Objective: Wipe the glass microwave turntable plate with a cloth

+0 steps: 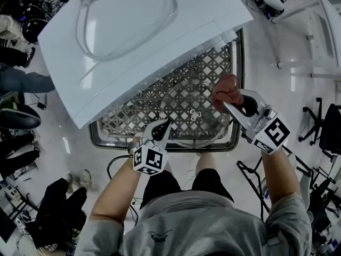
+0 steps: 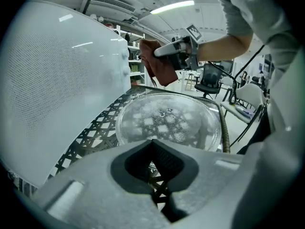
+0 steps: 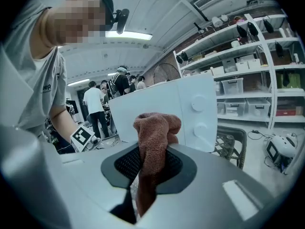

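My right tongs [image 1: 230, 106], pinching the brown cloth [image 1: 226, 89], hover nearest; the glass turntable plate [image 1: 186, 97] lies below-left of them. Left tongs [image 1: 161, 127] closed, empty.

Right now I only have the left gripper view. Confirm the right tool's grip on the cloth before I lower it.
Observer: The right gripper view shows the right tool shut on the cloth, which bunches above the jaws.
Operator: Give me its position over the plate.
Observer: In the head view, the cloth lines up with the plate's rim on the right tool's side, not its middle.
Operator: Now place my left tool.
Observer: In the head view, the left tool sits at the plate's near rim, by the table's near edge.
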Motion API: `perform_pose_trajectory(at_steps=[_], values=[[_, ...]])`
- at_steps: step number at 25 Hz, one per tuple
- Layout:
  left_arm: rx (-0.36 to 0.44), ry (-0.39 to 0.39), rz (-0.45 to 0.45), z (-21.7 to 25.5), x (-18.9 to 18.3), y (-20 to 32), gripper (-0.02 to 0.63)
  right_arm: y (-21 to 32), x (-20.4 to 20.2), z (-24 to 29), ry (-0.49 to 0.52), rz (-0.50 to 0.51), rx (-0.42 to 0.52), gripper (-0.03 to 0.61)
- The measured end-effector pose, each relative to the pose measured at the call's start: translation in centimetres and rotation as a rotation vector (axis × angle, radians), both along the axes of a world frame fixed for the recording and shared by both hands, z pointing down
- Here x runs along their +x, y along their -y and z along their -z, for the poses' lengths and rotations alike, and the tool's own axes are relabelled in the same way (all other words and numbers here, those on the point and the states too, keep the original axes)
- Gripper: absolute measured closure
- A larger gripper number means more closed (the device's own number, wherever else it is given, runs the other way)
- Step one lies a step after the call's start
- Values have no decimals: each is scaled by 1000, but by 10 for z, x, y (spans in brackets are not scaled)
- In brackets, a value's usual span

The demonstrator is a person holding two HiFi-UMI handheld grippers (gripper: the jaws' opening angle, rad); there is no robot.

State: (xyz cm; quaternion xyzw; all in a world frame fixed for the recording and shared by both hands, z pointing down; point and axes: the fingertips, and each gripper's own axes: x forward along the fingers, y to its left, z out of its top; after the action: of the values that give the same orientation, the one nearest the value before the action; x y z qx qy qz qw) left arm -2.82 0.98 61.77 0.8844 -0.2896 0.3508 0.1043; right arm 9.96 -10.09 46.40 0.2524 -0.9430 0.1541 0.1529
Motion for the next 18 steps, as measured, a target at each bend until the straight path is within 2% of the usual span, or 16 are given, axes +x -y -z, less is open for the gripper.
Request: perform_pose_trajectory(at_steps=[4,8,11,14,18], values=[[-3,0,1,-1,-1,-1,615,-7,-40,-8,-42,108,45,500],[1,0,-1,-1,-1,0,614,-23,-81,-33,-181,266,60,500],[1,0,-3,-1,0,1,615,-29,-114,-51,-228,336,73,500],[-2,0,-1,-1,0,0,615,-32,-143,-71,-272,404,158,500],[-6,-2,1,0,0,0,615,-35,-170,-100,-392,485,253,500]])
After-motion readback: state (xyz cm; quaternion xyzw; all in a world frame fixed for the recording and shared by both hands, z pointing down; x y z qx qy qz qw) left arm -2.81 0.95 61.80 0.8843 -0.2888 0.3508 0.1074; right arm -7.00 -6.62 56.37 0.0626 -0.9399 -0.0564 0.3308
